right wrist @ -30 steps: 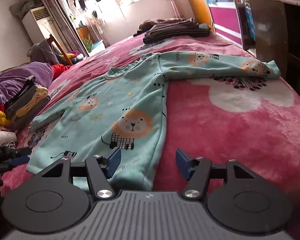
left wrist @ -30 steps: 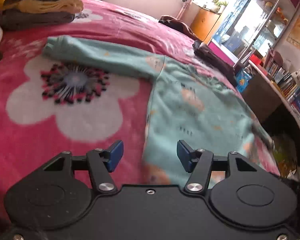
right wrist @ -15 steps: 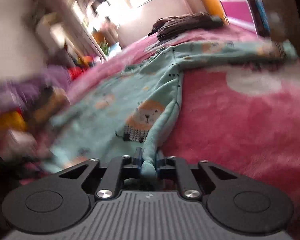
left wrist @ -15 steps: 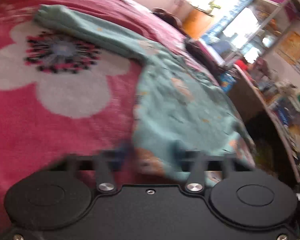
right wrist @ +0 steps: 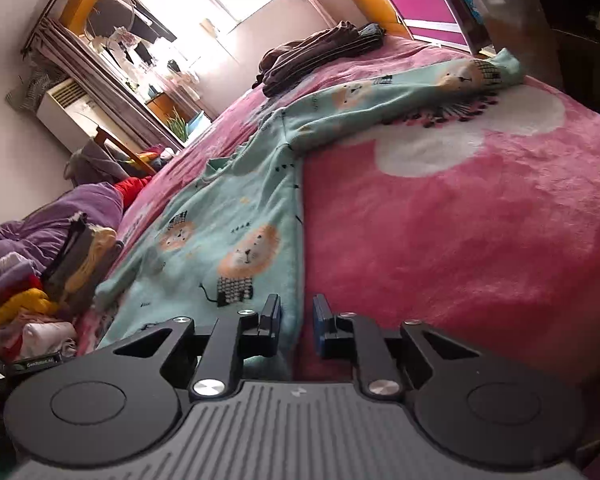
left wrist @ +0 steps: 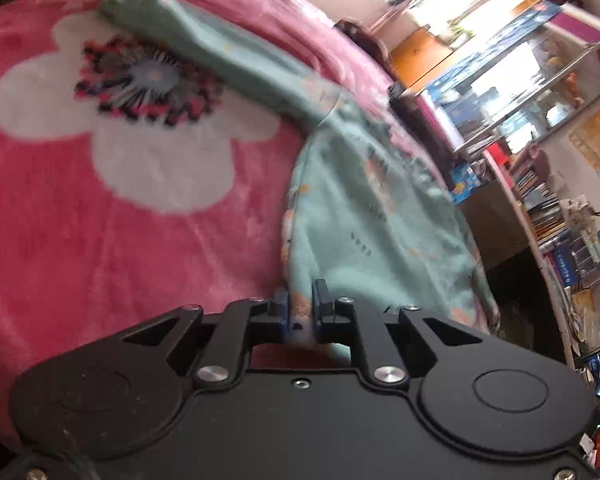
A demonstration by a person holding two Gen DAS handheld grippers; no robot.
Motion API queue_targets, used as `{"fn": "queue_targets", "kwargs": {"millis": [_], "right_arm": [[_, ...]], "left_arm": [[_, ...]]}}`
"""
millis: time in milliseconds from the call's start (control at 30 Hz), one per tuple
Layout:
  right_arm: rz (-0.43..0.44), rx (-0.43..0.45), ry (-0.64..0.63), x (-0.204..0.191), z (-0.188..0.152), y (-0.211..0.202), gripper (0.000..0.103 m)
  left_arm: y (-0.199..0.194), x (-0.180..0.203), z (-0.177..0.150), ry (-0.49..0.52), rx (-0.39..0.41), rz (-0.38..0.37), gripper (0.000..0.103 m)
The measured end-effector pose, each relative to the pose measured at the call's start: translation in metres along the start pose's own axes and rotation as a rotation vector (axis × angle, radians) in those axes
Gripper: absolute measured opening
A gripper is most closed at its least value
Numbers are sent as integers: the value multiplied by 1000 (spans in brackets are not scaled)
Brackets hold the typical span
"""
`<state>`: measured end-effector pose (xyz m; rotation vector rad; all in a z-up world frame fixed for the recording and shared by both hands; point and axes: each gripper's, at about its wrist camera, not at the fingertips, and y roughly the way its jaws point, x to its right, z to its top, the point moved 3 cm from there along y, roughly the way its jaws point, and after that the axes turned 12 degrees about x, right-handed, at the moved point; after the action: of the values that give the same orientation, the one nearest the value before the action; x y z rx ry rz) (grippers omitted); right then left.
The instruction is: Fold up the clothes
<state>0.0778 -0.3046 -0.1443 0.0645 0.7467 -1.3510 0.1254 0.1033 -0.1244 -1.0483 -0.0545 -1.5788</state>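
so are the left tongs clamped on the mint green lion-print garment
Yes, the left tongs are pinched shut on the hem of the mint green lion-print garment.

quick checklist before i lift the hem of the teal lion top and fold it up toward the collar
1. Left gripper holds the teal top: ok, jaws shut on the hem corner.
2. Right gripper holds the hem: not ok, the jaws stand apart with the fabric edge loose between them.
3. Sleeves out of the fold: ok, left sleeve and right sleeve lie spread to the sides.
4. Landing area free: ok, the dark folded clothes sit beyond the collar, apart from the top.
5. Body lies flat: cannot tell, the left wrist view is blurred.
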Motion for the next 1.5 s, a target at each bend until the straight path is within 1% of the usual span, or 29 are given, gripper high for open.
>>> {"fn": "queue_targets", "kwargs": {"millis": [33, 67, 100, 133, 167, 200, 233, 267, 300, 333, 367, 400, 467, 567, 600, 700, 733, 767, 800, 867, 900, 933, 1033, 1100, 1200, 1333, 1400, 1467, 1500], "right_arm": [[-7, -2, -5, 1, 0, -1, 20], [-13, 13, -43, -3, 2, -3, 25], [-11, 23, -57, -7, 3, -3, 32], [1, 22, -45, -8, 4, -3, 38], [18, 10, -21, -6, 3, -1, 48], [36, -13, -6, -6, 0, 1, 49], [26, -22, -61, -11, -2, 2, 47], [11, -30, -127, -16, -3, 2, 39], [-3, -37, -193, -21, -4, 2, 27], [-17, -45, -258, -26, -5, 2, 24], [-31, -52, -324, -31, -6, 2, 19], [-46, -60, -389, -36, -7, 2, 19], [-46, -61, -394, -34, -8, 0, 19], [-45, -61, -389, -30, -8, -2, 19], [-44, -61, -387, -28, -9, -3, 20], [-7, -48, -285, -20, -7, -2, 23], [8, -50, -249, -18, -8, 0, 23], [22, -52, -213, -16, -8, 2, 28], [37, -55, -177, -13, -9, 4, 29], [53, -57, -118, -9, -8, 6, 27], [54, -57, -97, -7, -7, 6, 18], [55, -57, -75, -5, -5, 6, 12], [57, -57, -10, 0, -2, 6, 10], [59, -57, 33, 3, 1, 6, 10], [61, -57, 98, 9, 4, 5, 10], [64, -56, 184, 16, 10, 5, 10], [65, -56, 227, 19, 12, 5, 10], [67, -56, 271, 23, 15, 5, 10], [68, -56, 292, 25, 16, 5, 10]], "left_arm": [[0, -1, -1, -2, -6, -1, 9], [-1, -3, -2, -5, -11, -2, 10], [-2, -4, -1, -28, -15, -17, 22], [-4, -6, 0, -51, -19, -32, 42], [-5, -5, 1, -61, -12, -47, 47], [-7, -4, 2, -60, -7, -52, 48], [-6, -3, 1, -48, -11, -52, 48], [-5, -2, -1, -36, -16, -52, 47], [-3, 0, -3, -11, -20, -49, 41], [-2, 2, -5, 26, -18, -31, 22], [-1, 5, -5, 64, -18, -9, 9], [-8, 9, -1, 79, 10, -25, 9], [-18, 18, 4, 125, 48, -48, 8], [-3, -1, -6, 74, -41, 17, 14], [-5, -4, -4, 46, -33, 1, 15], [-19, 2, 10, 56, 55, -12, 46], [-21, 3, 13, 66, 87, -8, 47], [-18, 1, 12, 60, 75, -18, 47], [-12, 0, 8, 54, 42, -30, 47], [-2, 3, -2, 75, 9, -61, 46], [-2, 5, 0, 47, 4, -85, 31], [-2, 7, 1, 20, 0, -108, 7], [-2, 12, 5, -63, -13, -179, 6], [-9, 4, 11, -288, -51, -232, 6], [-14, -1, 14, -430, -74, -253, 6], [-8, -11, 9, -558, -109, -220, 6], [-13, -12, 10, -621, -104, -263, 6], [-22, -4, 20, -577, -80, -280, 7], [-29, -1, 27, -524, -50, -274, 14]]}}
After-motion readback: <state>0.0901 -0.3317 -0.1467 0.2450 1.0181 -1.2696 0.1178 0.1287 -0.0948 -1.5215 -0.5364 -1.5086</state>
